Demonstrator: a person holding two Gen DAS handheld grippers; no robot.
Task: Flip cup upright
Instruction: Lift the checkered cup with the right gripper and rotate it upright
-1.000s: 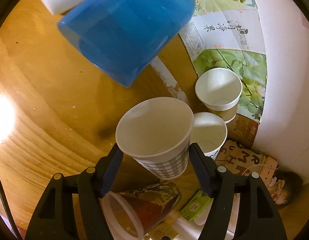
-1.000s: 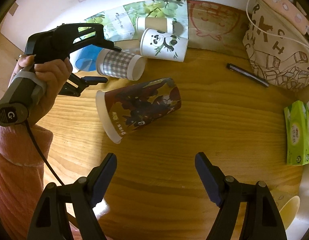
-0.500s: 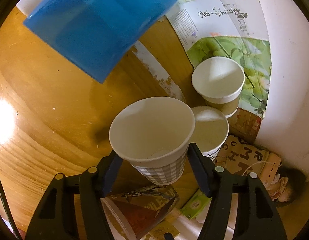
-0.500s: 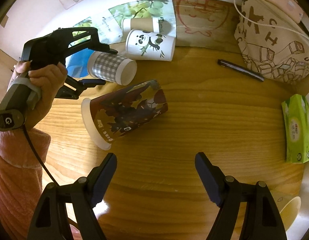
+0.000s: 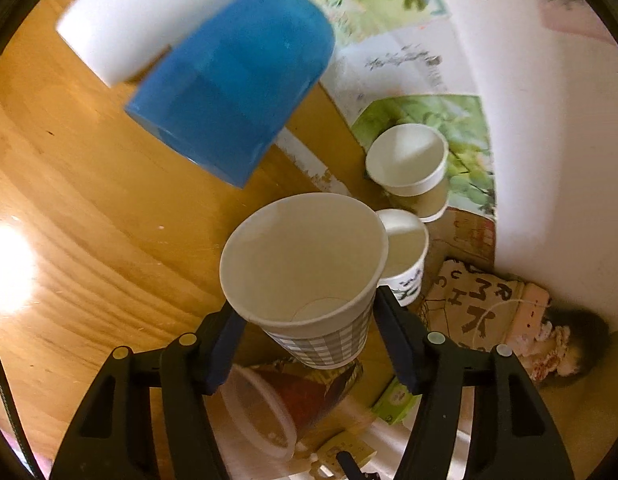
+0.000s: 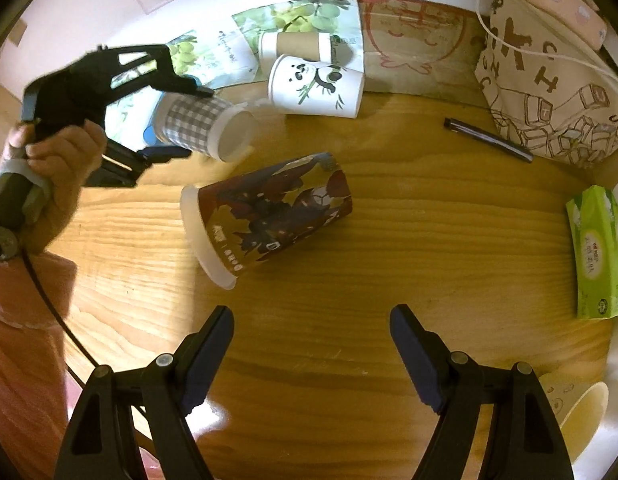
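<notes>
From my right wrist view, my left tongs [image 6: 171, 120] sit at about ten o'clock, clamped on the checked cup [image 6: 201, 128]. I hold it off the surface [image 6: 389, 248], lying sideways with its mouth toward three o'clock. In the left wrist view the same checked cup [image 5: 309, 272] fills the centre between both fingers, its open mouth facing the camera, with a blue cup [image 5: 237, 80] at twelve o'clock. Moving right, a dark printed cup [image 6: 269, 216] lies on its side at the centre of the surface, and a panda cup [image 6: 315, 86] lies at twelve o'clock. My right tongs [image 6: 311, 354] hang open at six o'clock, gripping nothing.
</notes>
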